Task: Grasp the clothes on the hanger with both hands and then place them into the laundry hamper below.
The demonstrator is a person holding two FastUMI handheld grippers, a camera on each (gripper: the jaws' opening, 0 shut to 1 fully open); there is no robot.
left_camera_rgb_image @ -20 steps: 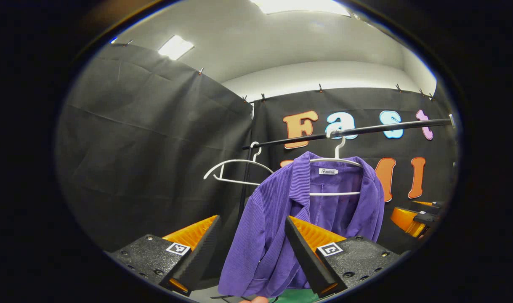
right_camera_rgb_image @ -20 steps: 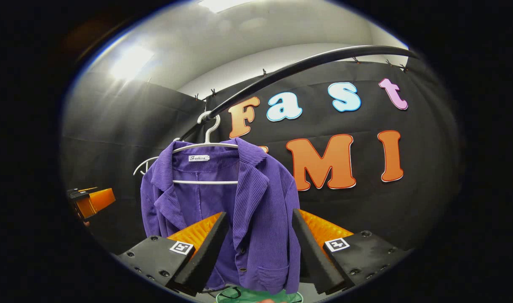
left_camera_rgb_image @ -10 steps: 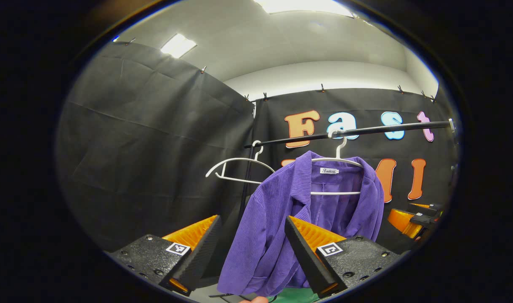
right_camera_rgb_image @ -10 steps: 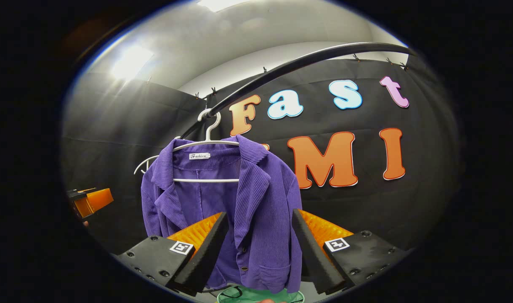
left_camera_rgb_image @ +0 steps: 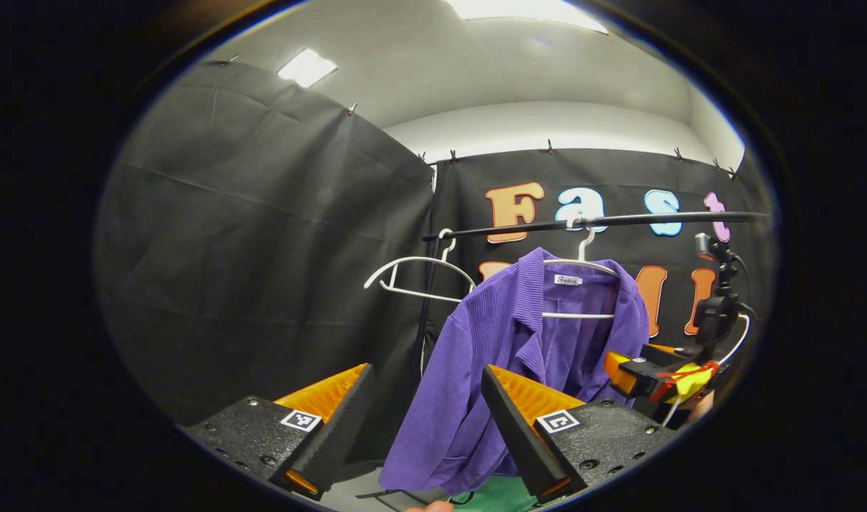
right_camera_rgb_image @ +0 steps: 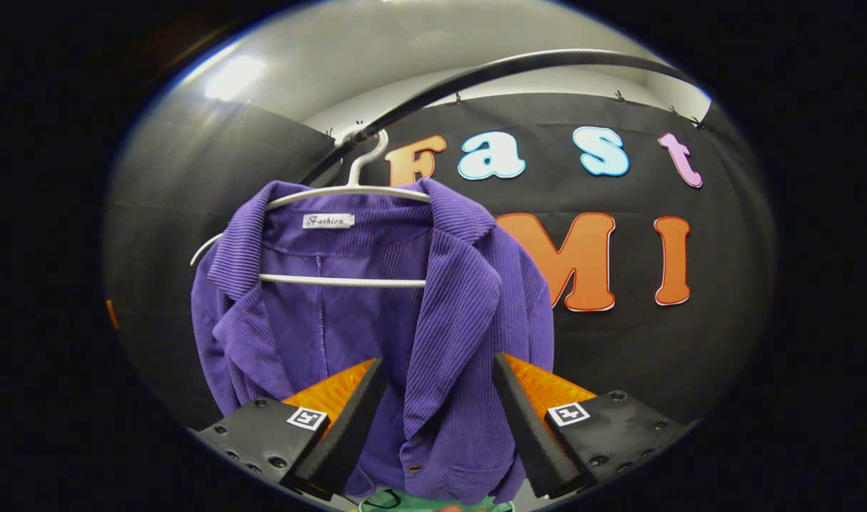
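A purple corduroy jacket (left_camera_rgb_image: 504,348) hangs open-fronted on a white hanger (left_camera_rgb_image: 582,267) from a black rail (left_camera_rgb_image: 618,222). My left gripper (left_camera_rgb_image: 426,373) stands open, short of the jacket's left sleeve, holding nothing. The right gripper (left_camera_rgb_image: 618,366) shows farther off by the jacket's right side. In the right gripper view the jacket (right_camera_rgb_image: 376,320) looms large and close on its hanger (right_camera_rgb_image: 348,192). My right gripper (right_camera_rgb_image: 437,361) is open, its fingers framing the jacket's front lapel without touching it. A green hamper (left_camera_rgb_image: 501,491) (right_camera_rgb_image: 433,503) peeks in below the jacket.
An empty white hanger (left_camera_rgb_image: 419,274) hangs on the rail left of the jacket, its edge (right_camera_rgb_image: 202,249) peeking out behind the jacket's shoulder. The rail (right_camera_rgb_image: 490,71) arcs overhead. Black cloth walls close in behind and to the left.
My right gripper has moved in toward the jacket, which now looks much larger in its view. In the left gripper view it has come farther into sight; the left gripper shifted slightly.
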